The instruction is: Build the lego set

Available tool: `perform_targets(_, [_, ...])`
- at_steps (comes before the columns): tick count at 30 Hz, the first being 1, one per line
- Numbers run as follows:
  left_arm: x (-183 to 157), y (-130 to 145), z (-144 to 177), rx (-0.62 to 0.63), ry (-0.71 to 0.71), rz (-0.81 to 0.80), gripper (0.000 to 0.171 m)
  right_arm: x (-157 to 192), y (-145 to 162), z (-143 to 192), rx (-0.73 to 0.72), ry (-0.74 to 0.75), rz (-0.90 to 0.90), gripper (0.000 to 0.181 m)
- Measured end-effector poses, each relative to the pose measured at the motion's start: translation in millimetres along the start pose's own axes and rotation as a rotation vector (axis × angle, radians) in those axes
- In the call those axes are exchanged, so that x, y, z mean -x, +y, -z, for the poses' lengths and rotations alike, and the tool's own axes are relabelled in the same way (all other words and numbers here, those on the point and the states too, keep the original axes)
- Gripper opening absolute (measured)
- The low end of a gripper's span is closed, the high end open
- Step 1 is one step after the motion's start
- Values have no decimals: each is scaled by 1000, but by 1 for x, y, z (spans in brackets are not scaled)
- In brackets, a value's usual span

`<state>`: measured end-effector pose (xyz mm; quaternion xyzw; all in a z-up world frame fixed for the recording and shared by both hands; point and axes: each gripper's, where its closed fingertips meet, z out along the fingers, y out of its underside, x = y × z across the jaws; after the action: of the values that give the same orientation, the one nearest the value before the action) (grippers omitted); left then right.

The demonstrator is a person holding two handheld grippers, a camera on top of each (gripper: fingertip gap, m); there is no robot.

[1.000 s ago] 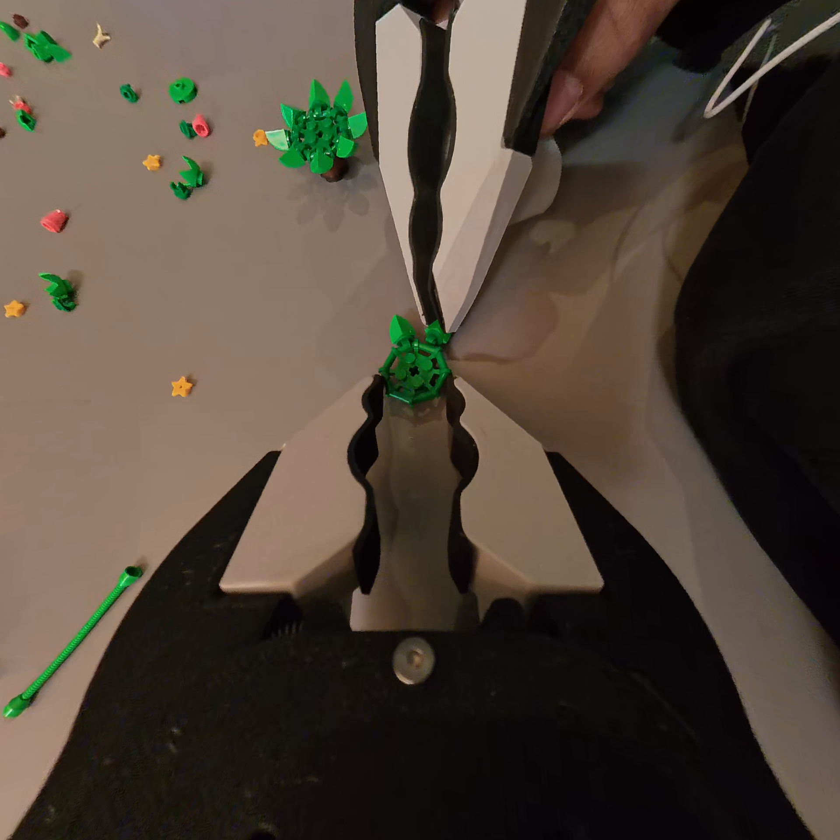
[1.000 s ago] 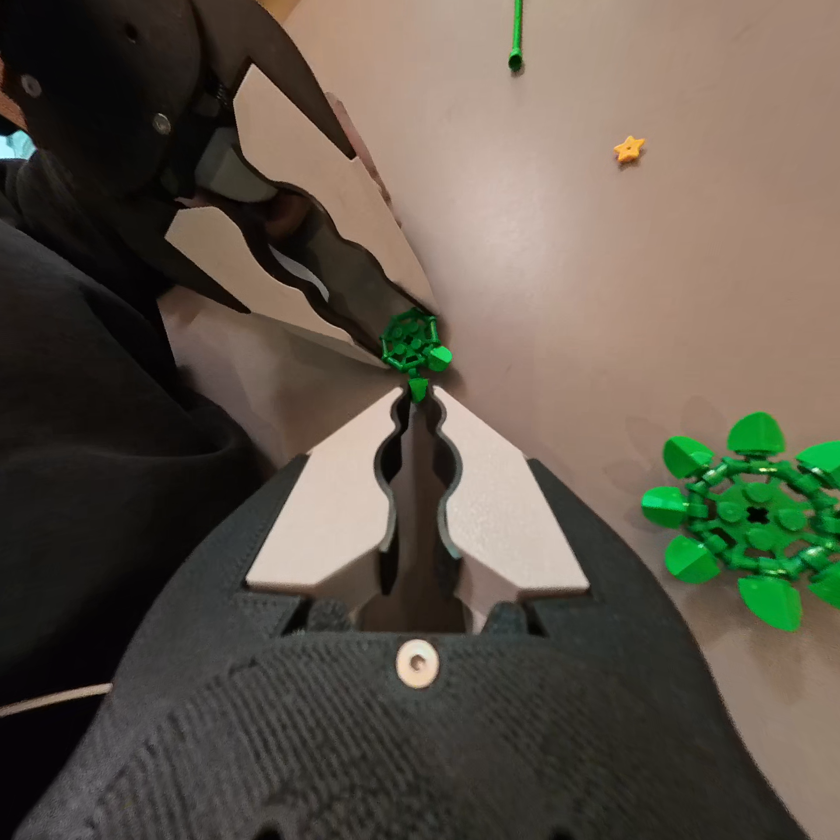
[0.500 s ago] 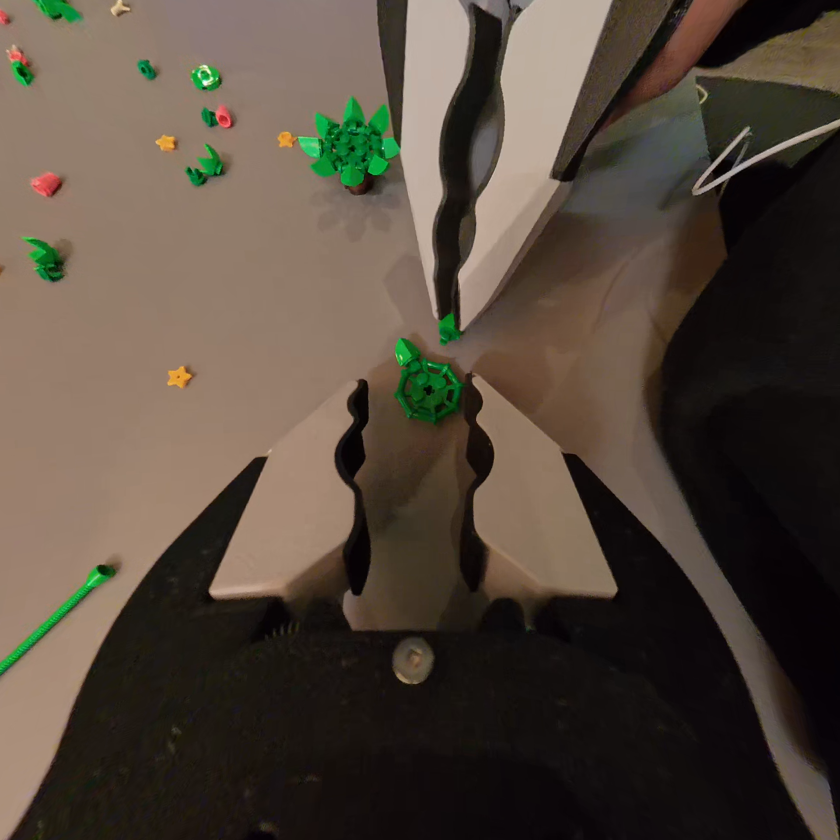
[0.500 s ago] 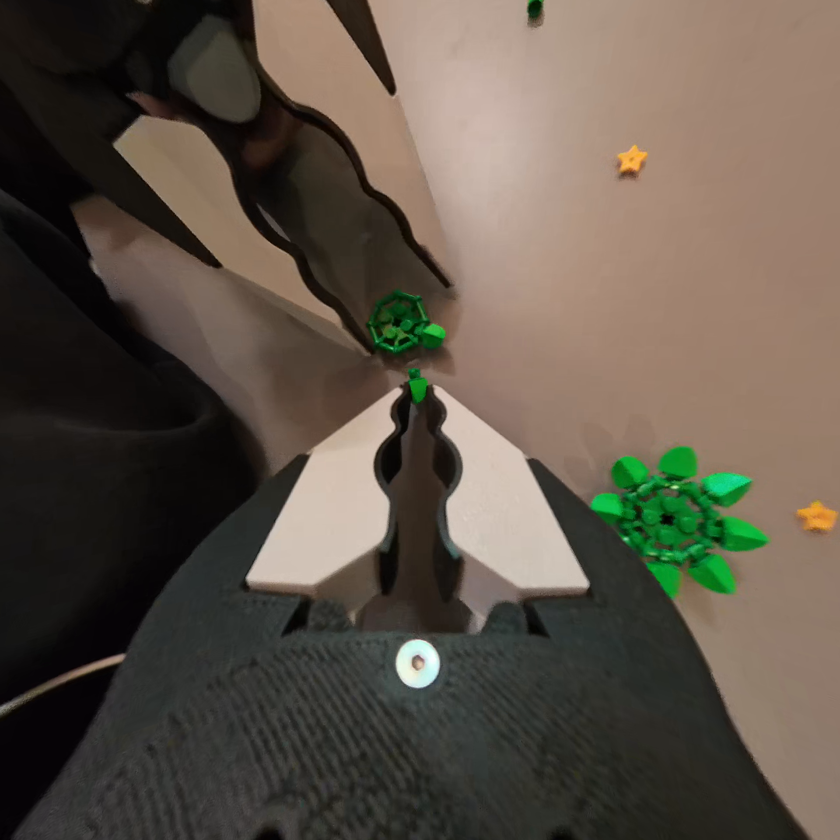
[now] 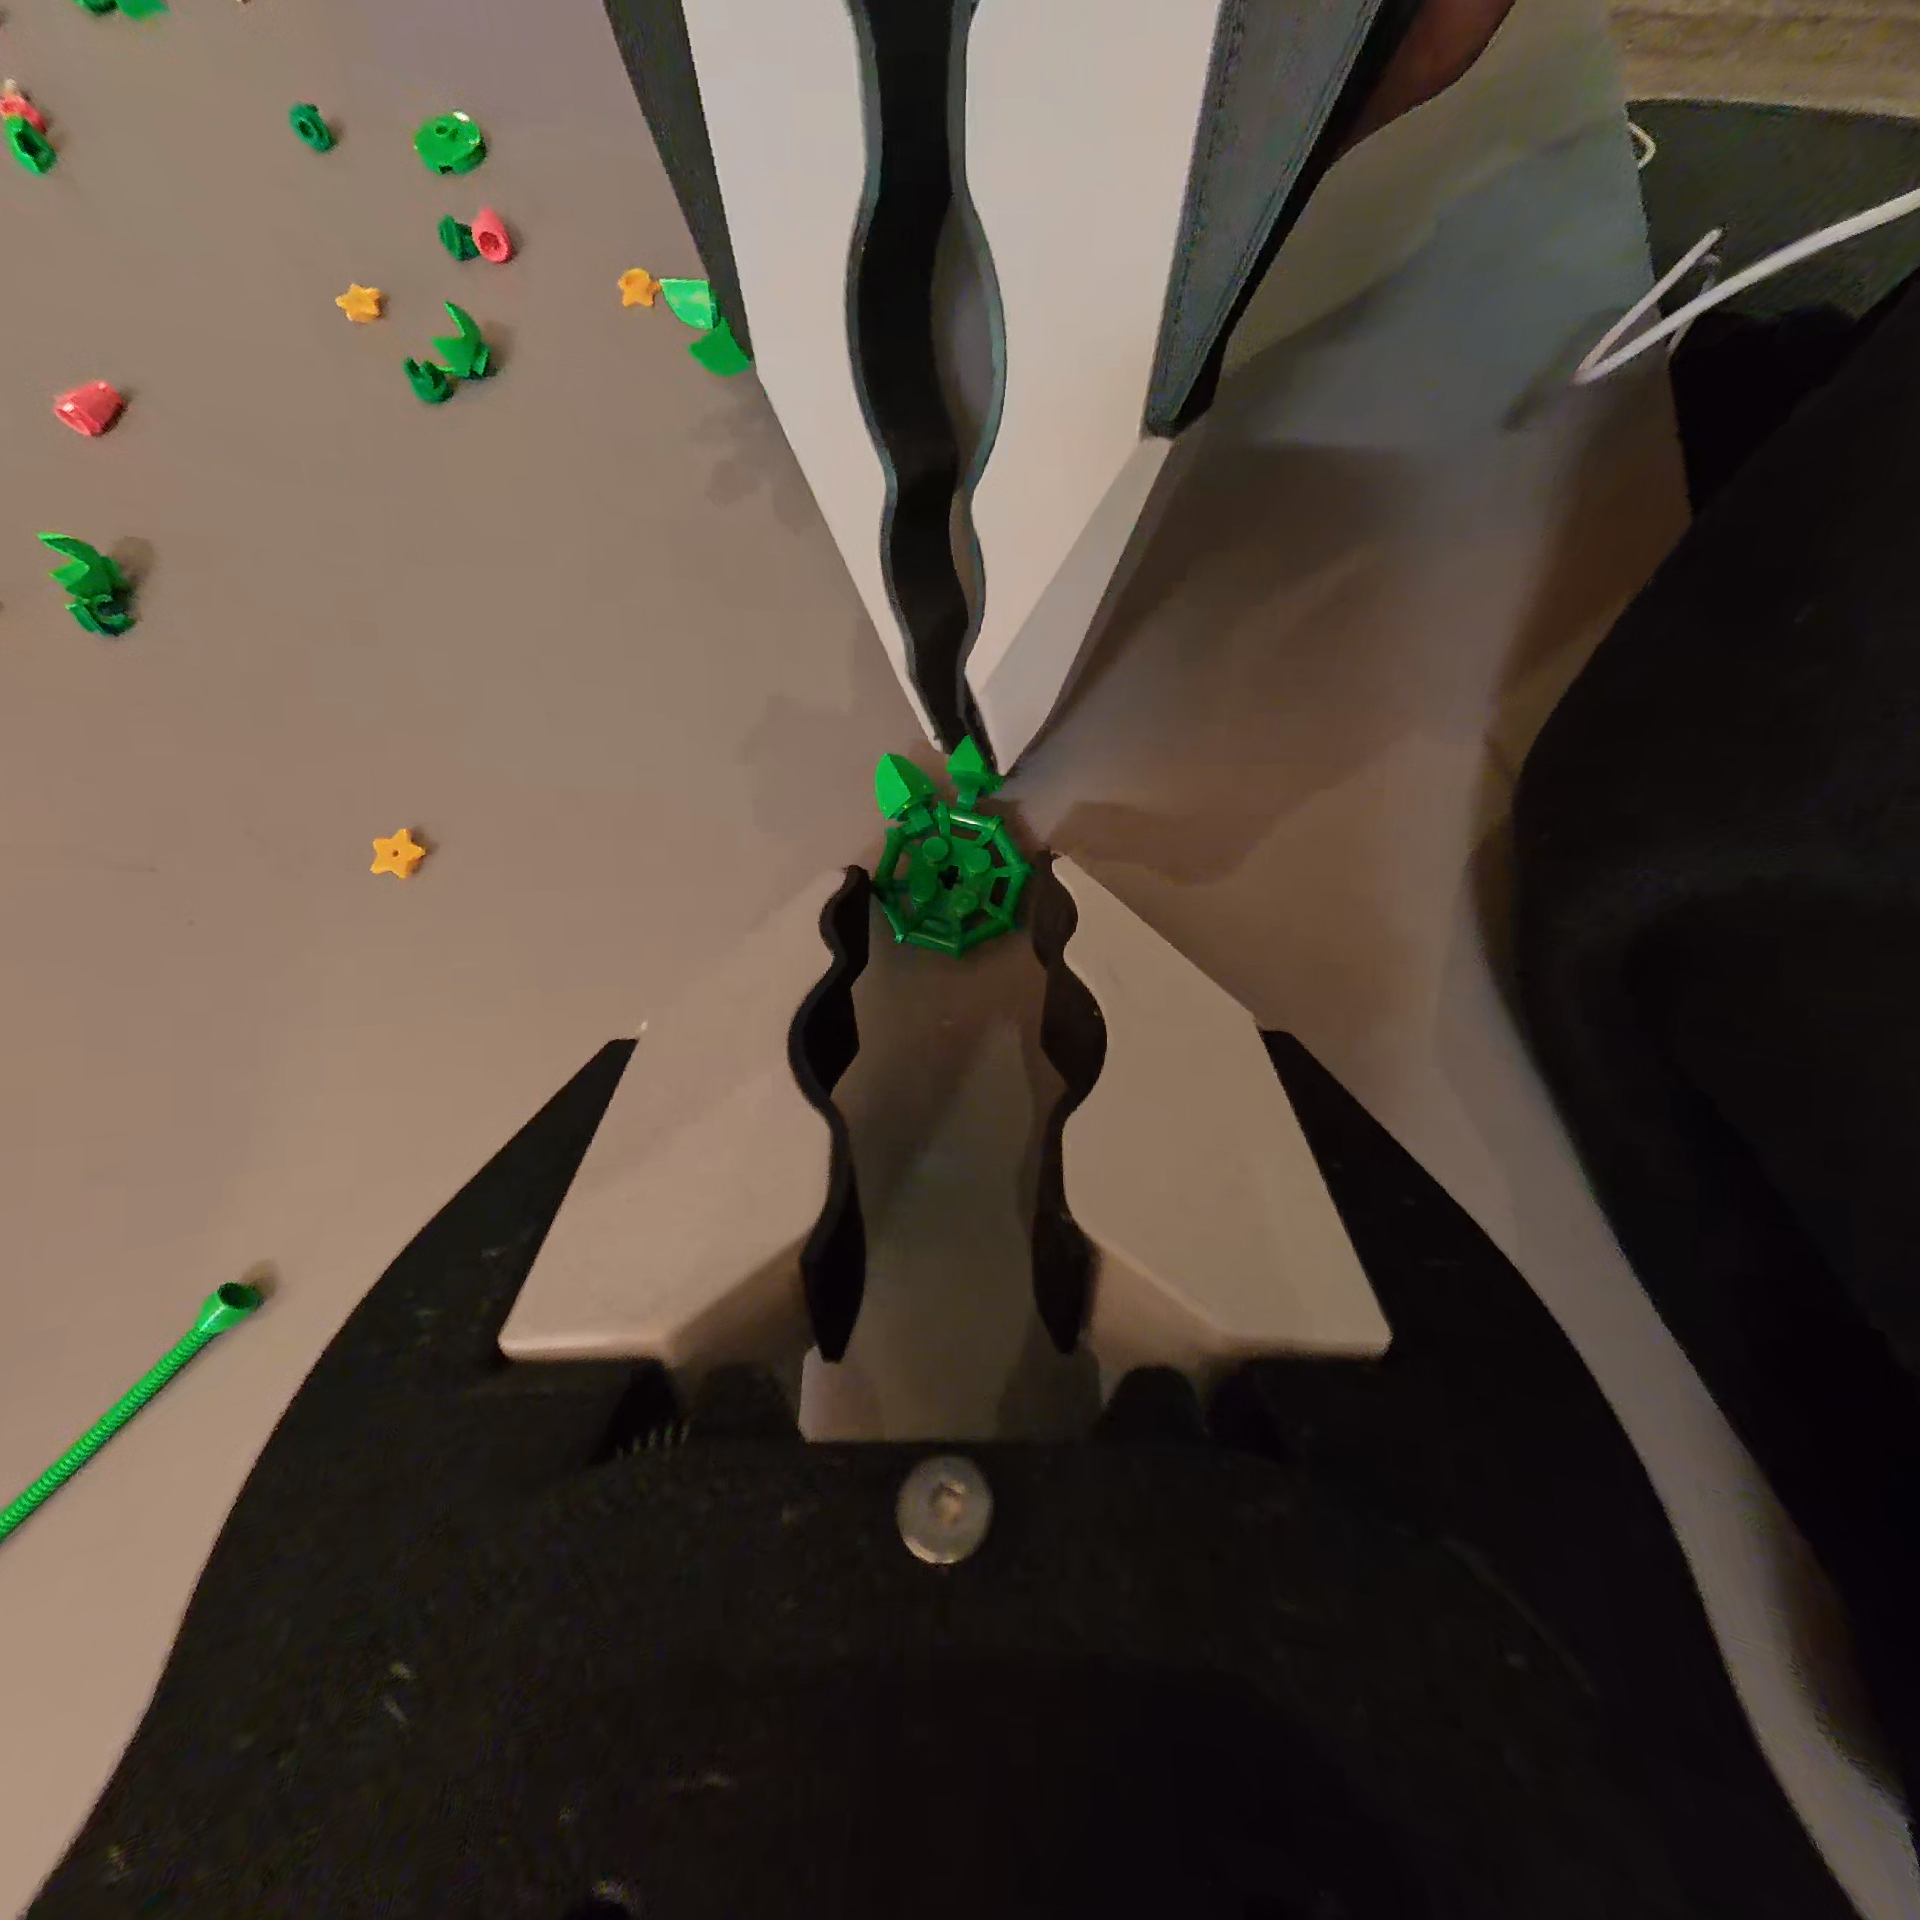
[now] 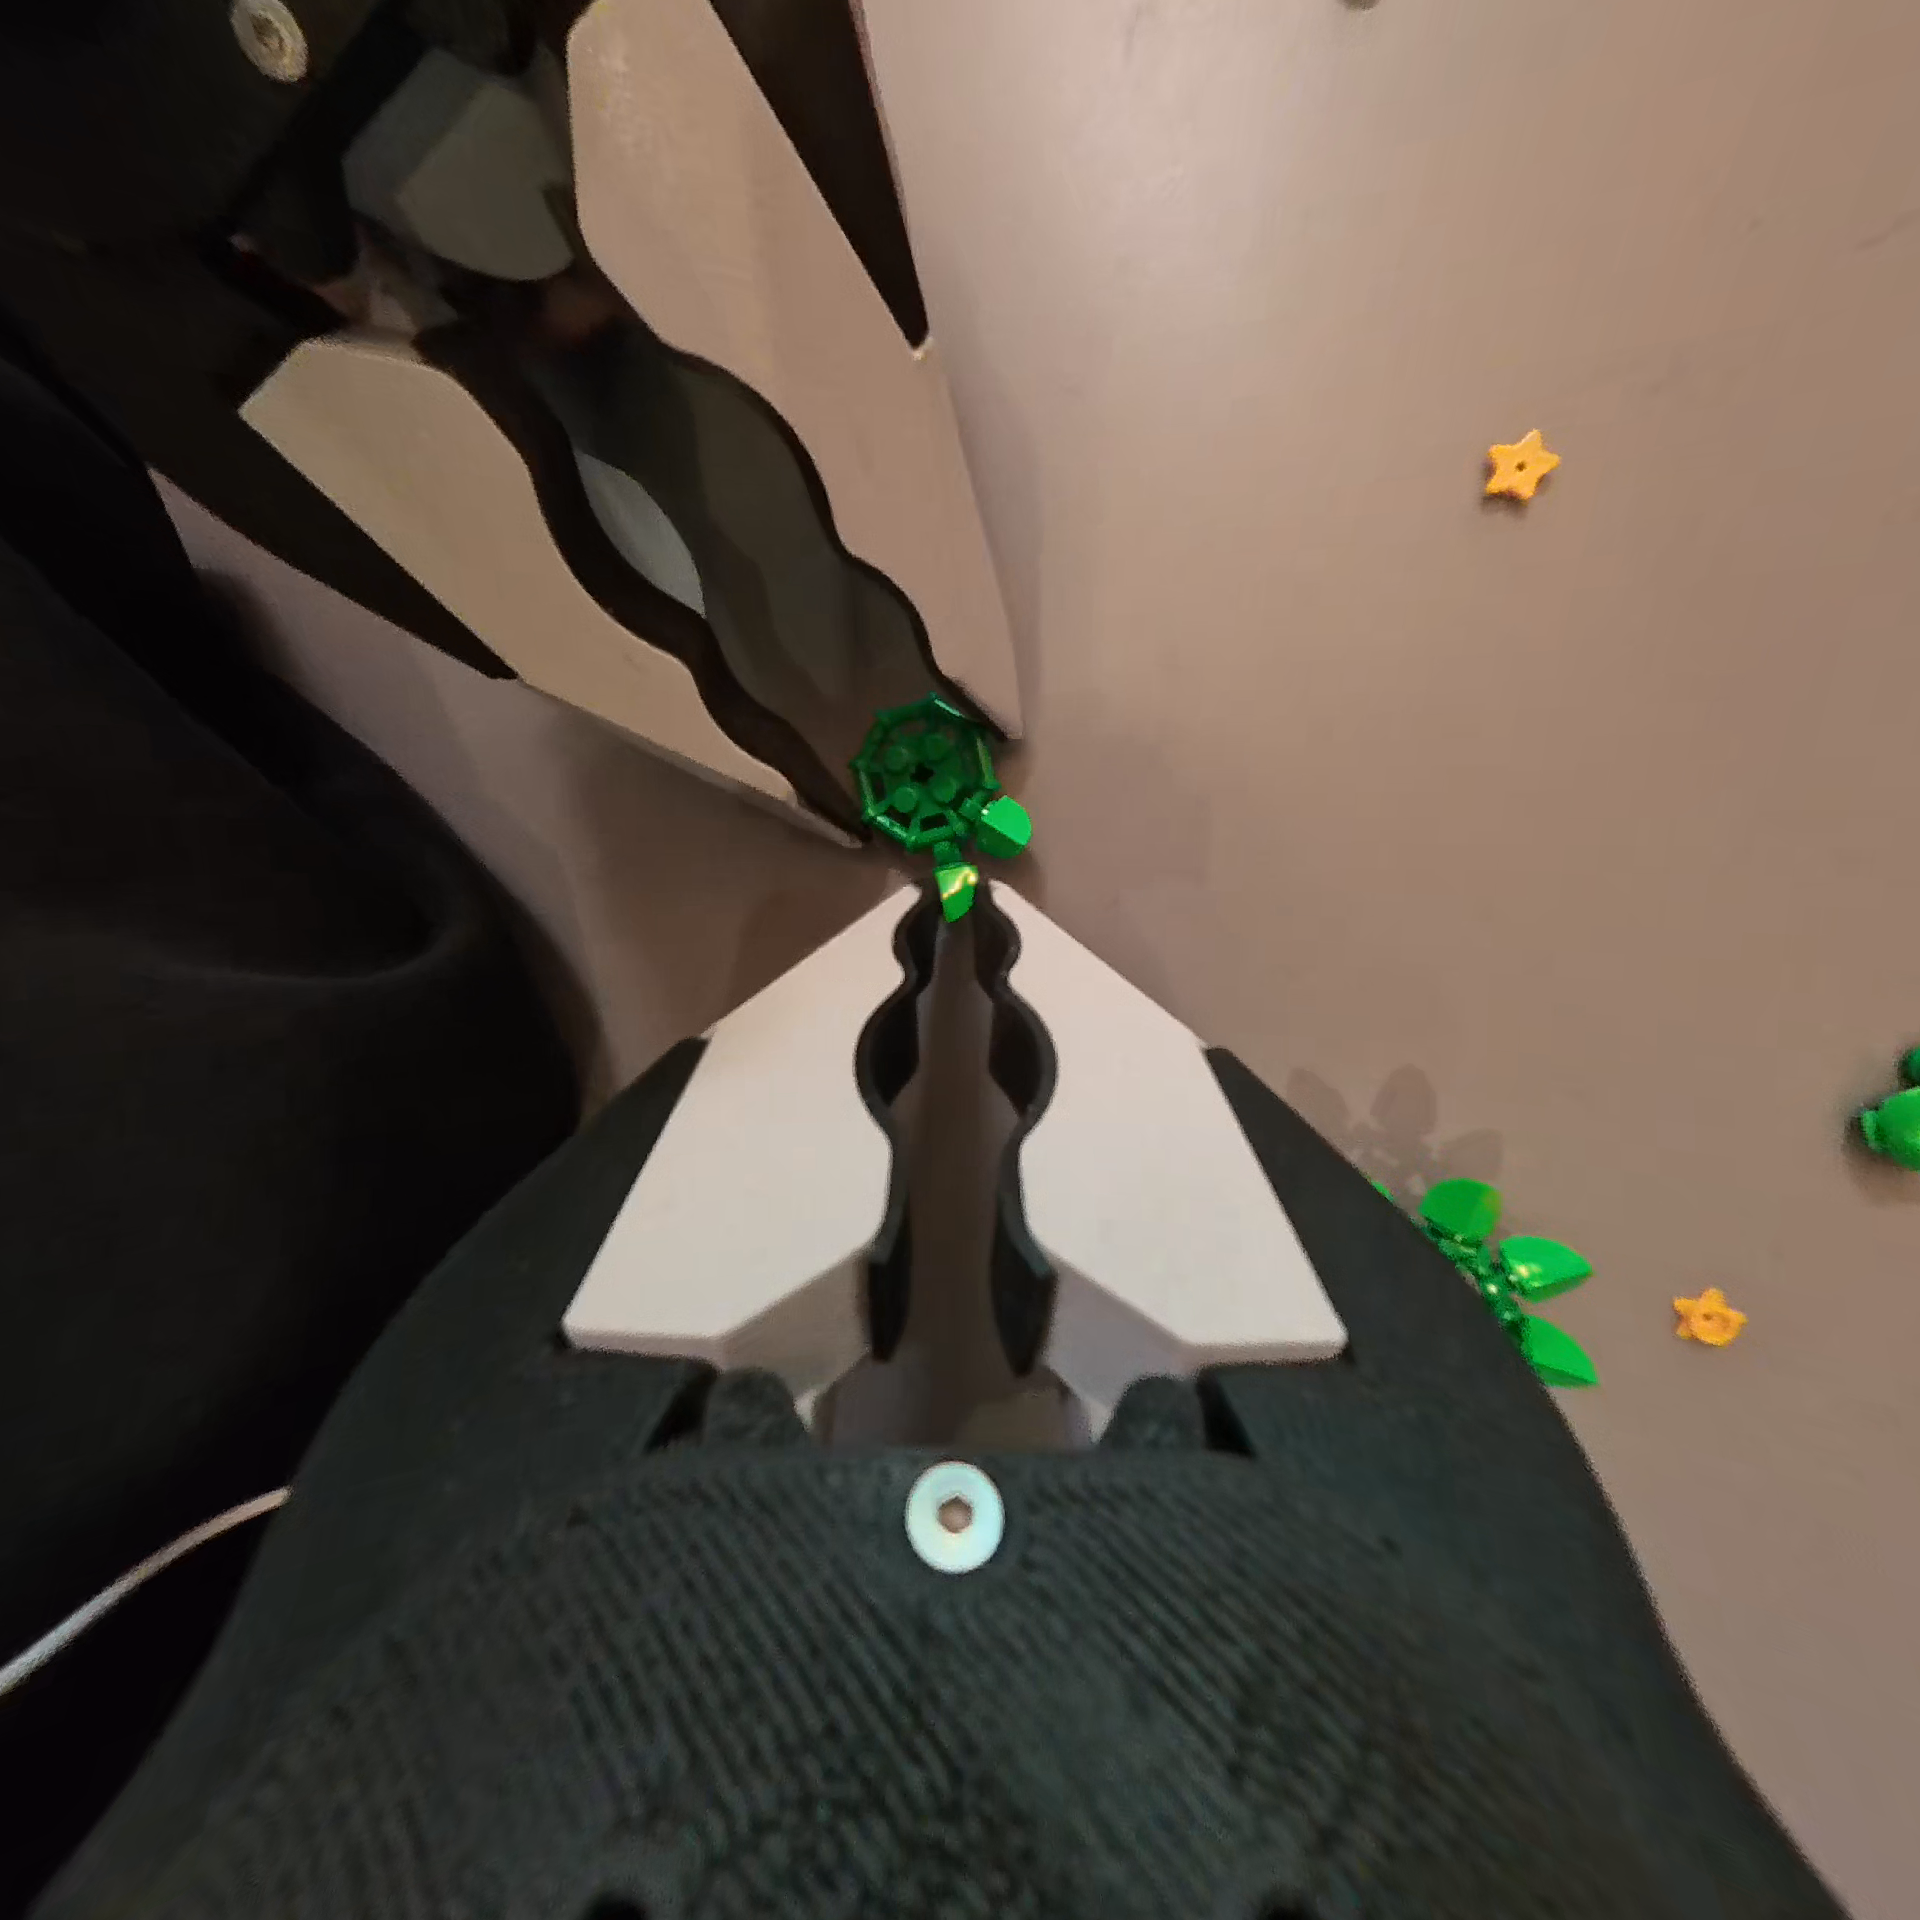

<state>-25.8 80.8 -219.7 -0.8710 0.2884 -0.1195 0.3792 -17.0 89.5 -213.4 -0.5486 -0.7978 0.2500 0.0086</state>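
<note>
A green web-shaped wheel piece (image 5: 951, 899) sits between the tips of my left gripper (image 5: 948, 883), which is shut on its sides just above the grey table. One green leaf (image 5: 896, 784) is clipped to the wheel's far rim. My right gripper (image 6: 956, 899) is shut on a second small green leaf (image 6: 954, 891) and holds it against the wheel's rim (image 6: 920, 774), beside the first leaf (image 6: 1003, 826). In the left wrist view the right gripper (image 5: 971, 743) comes down from the top. In the right wrist view the left gripper (image 6: 930, 779) reaches in from the upper left.
A finished green leaf rosette (image 6: 1507, 1278) lies right of my right gripper. Loose orange stars (image 5: 397, 852), red pieces (image 5: 88, 407), green bits (image 5: 91, 587) and a green flexible stem (image 5: 125, 1403) lie on the table to the left. Dark clothing (image 5: 1714, 935) fills the right side. My left and right fingertips are right by each other.
Half a second ago my left gripper was open around the wheel and the right gripper's leaf was apart from it. Now the left fingers have closed on the wheel and the leaf meets its rim.
</note>
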Motion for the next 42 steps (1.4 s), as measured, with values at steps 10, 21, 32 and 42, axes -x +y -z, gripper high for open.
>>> perform_targets(10, [0, 0, -1, 4, -3, -14, 29, 2, 0, -1, 43, -7, 12, 5])
perform_targets(21, [0, 0, -1, 7, -4, -17, 30, 3, 0, 0, 27, -51, 4, 5])
perform_targets(32, [0, 1, -1, 11, -6, -18, 29, 3, -1, -1, -33, -59, -56, 5])
perform_targets(42, [-2, 2, -1, 15, -12, -25, 30, 3, -1, -2, -100, -41, -101, 5])
